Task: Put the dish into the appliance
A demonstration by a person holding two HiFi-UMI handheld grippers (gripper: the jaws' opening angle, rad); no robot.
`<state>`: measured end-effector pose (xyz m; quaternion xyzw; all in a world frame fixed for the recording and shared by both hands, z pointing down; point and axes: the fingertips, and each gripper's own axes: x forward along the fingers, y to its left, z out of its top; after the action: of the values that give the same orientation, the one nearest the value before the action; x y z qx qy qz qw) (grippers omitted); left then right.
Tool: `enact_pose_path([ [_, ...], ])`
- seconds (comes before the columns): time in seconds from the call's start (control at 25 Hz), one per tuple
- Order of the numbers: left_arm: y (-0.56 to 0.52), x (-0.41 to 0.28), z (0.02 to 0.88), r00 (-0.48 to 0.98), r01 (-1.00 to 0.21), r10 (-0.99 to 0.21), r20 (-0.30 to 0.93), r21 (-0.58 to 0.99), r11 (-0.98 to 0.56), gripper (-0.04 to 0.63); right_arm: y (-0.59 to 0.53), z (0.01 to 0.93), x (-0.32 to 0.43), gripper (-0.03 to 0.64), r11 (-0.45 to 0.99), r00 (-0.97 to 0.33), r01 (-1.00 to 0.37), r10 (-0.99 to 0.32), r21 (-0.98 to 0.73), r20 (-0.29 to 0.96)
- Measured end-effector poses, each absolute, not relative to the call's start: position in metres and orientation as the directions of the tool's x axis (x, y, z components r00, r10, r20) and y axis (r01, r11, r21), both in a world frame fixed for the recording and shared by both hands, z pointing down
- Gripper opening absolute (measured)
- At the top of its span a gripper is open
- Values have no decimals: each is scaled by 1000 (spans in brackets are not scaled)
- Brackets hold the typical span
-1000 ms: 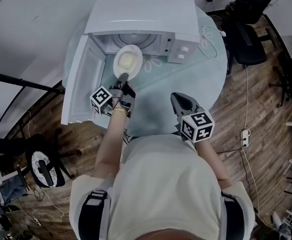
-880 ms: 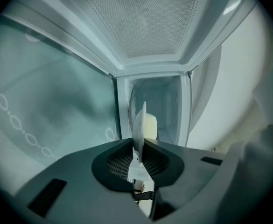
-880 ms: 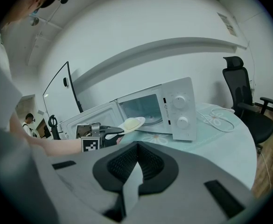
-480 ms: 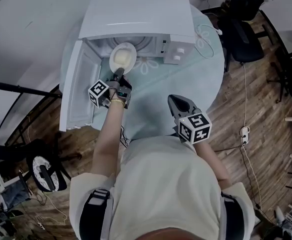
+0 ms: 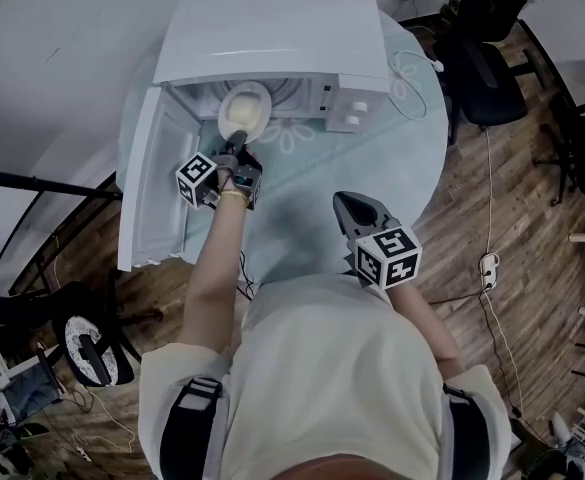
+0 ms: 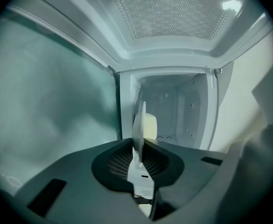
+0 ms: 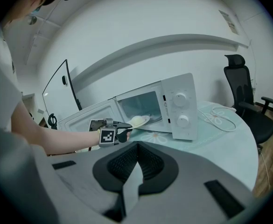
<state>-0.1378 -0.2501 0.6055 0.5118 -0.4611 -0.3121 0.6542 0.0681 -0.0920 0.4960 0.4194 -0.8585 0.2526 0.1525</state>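
Over the last second the white round dish [image 5: 244, 108], with its pale yellow food, has gone from just in front of the opening to partly inside it, and the left gripper [image 5: 238, 146] has followed it forward. The dish now sits in the mouth of the white box-shaped microwave oven [image 5: 272, 28], its far part over the cavity floor and its near rim still outside. From where I stand I can't tell whether its underside touches the floor yet.

The left gripper's jaws are clamped on that near rim, and the dish reaches straight out ahead of them toward the back wall. The way in runs along the line from gripper to dish, so a plain push forward looks like all that's left, followed by a let-go. The hinged white oven door [image 5: 152, 183] stands swung wide to the left of that arm, clear of the path.

The right gripper [image 5: 350, 206] hangs back near the person's body over the round pale-teal table [image 5: 402, 148], well apart from the oven. Its jaws are closed together with nothing between them. The left one is plainly the nearer. A loose white cable [image 5: 417, 68] lies on the table to the oven's right, and a black office chair [image 5: 492, 68] stands beyond the table edge.
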Motion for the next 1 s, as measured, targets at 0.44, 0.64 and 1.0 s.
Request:
enact_pose_path([
  [0.44, -287, -133, 608, 385, -106, -867, 316, 948, 299, 48, -101, 502, 65, 6, 527, -612, -789, -626, -316, 484],
  [0.64, -304, -131, 607, 377, -108, -867, 326, 945, 308, 48, -104, 504, 65, 6, 527, -612, -788, -622, -317, 488],
  [1.0, -318, -128, 609, 372, -129, -852, 367, 930, 345, 48, -104, 507, 64, 6, 528, -618, -784, -615, -326, 490],
])
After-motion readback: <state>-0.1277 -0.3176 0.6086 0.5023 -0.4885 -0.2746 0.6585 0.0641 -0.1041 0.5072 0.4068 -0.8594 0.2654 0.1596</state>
